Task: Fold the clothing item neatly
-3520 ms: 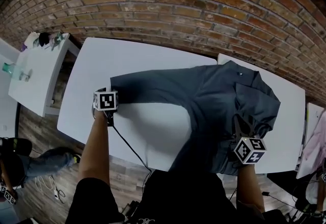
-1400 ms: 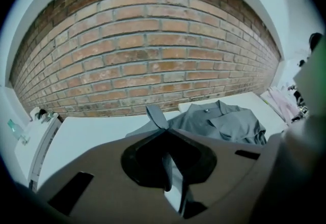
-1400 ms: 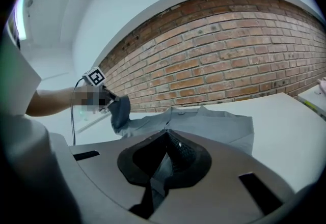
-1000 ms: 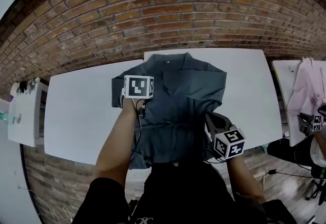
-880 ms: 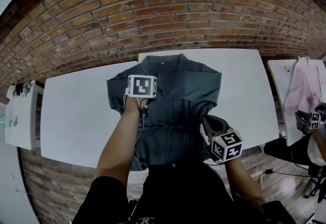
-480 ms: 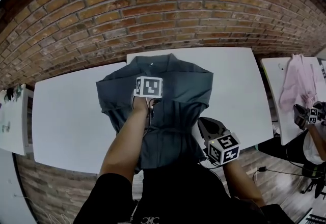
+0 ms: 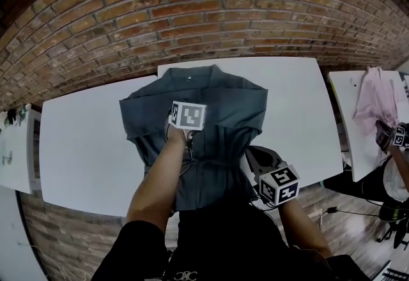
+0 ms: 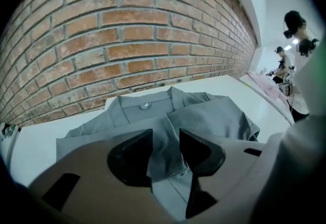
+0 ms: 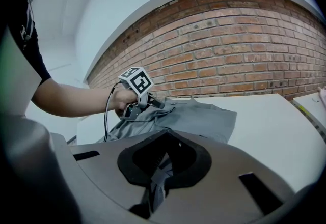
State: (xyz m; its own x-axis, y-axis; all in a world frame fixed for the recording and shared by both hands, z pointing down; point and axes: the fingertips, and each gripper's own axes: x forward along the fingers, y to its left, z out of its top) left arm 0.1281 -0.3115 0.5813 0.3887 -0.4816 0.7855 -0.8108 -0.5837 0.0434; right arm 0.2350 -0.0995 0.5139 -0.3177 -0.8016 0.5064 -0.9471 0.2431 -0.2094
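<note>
On white table (image 7: 83, 139): L gripper (image 8: 165, 154) jaws just opened, grey shirt (image 7: 217, 98) fold loose between; R gripper (image 9: 156, 179) clamps shirt edge; pink cloth (image 7: 372, 98) on next table (image 7: 350, 113)

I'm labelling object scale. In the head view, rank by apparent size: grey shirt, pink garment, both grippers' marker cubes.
Largest: grey shirt.
Next: pink garment.
Smallest: left gripper's marker cube and right gripper's marker cube, too alike to rank.
</note>
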